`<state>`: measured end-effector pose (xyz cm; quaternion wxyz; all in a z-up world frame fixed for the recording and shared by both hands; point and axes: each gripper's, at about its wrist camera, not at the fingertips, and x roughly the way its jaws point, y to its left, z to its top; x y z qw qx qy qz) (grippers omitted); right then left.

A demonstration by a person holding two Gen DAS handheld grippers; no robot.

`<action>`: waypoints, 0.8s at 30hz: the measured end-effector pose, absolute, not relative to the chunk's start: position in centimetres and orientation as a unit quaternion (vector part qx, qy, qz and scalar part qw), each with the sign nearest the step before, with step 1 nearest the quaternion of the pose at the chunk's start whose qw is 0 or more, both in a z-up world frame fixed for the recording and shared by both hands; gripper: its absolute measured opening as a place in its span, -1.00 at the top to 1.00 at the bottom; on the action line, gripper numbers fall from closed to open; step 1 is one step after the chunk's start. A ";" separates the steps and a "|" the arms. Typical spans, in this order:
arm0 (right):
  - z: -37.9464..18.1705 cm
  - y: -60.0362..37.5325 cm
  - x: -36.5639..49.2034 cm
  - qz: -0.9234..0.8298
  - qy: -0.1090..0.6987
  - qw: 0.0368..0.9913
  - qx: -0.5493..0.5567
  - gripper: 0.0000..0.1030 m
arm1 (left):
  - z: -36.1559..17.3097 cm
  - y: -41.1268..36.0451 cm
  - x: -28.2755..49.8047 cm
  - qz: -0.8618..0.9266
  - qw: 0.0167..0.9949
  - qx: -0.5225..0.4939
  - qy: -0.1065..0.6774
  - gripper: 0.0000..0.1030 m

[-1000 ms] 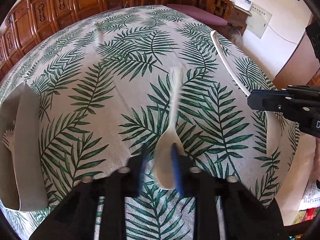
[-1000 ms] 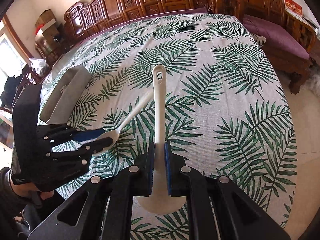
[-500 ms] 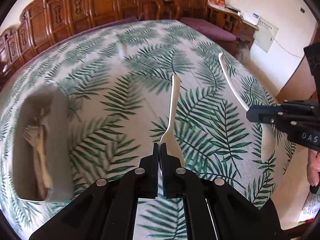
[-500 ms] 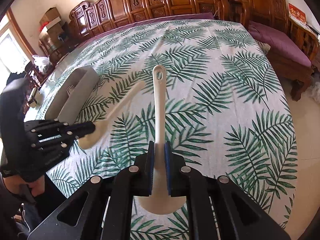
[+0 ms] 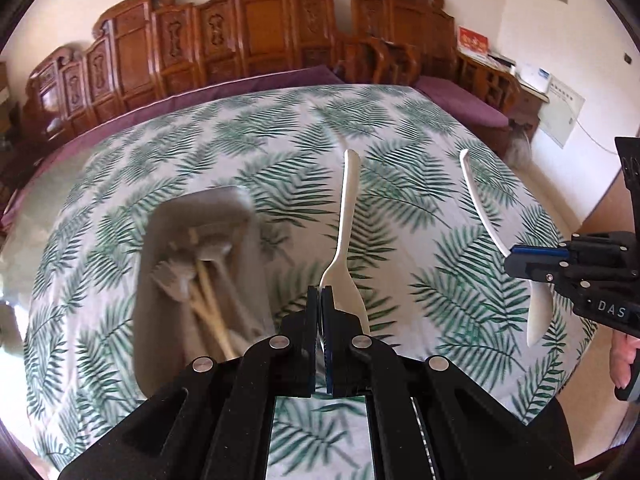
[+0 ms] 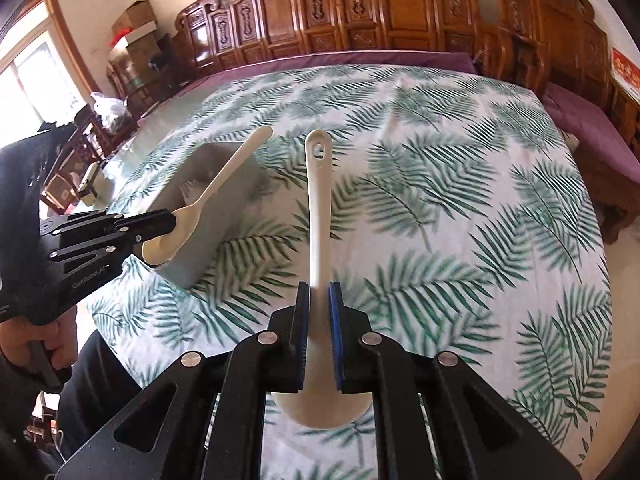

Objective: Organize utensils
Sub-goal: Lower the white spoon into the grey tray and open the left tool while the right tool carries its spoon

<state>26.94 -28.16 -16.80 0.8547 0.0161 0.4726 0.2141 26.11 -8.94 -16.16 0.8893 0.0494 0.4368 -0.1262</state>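
Over on the left, a grey tray [image 5: 160,232] sits on the table [image 5: 400,128] with its palm-leaf cloth, and there are already pale utensils [image 5: 200,280] piled inside it, too blurred to sort out one from another. Just right of the tray, the left claw [image 5: 320,300] has its jaws pressed together on the bowl edge of a white spoon [image 5: 346,216], the handle sticking out ahead, clear of the cloth. Further right, the right claw [image 6: 319,304] pinches a white rice paddle [image 6: 318,200] by its neck; the broad blade hangs below the jaws and the holed handle points away, above the table. A hand [image 6: 44,344] grips the left tool.
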 end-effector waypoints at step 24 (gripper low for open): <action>-15.7 -19.2 29.1 0.249 0.476 0.843 -0.010 0.77 | -19.8 0.8 29.2 -0.056 0.878 0.016 0.475 0.97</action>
